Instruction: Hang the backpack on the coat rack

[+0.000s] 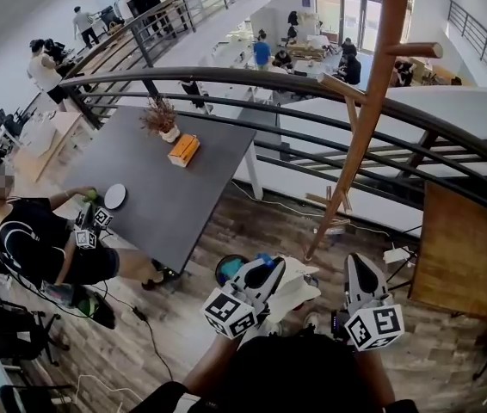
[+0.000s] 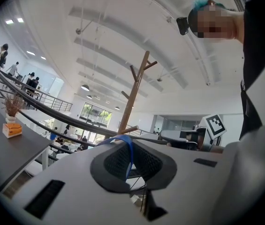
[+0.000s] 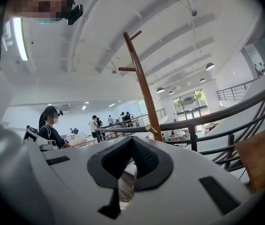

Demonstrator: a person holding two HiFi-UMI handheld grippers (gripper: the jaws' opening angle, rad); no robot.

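While lifting looks like the step in hand, the head view shows the white backpack (image 1: 297, 289) low, short of the coat rack (image 1: 366, 119), over wood floor (image 1: 252, 226) by a grey counter (image 1: 183, 196) and a mezzanine railing (image 1: 252, 77).

Left gripper view: my left gripper (image 2: 131, 145) has its jaws clamped on the blue strap (image 2: 118, 138).

Right gripper view: my right gripper (image 3: 133, 146) has its jaws together, apparently empty.

Next, I judge: raise the strap over a peg (image 1: 416, 50).

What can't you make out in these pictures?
Backpack: head view, mostly hidden beneath the left gripper and right gripper.
Blue strap: left gripper view, its ends hidden behind the gripper's body.
Coat rack: head view, top cut off by upper edge.
Orange box: head view, print too small.
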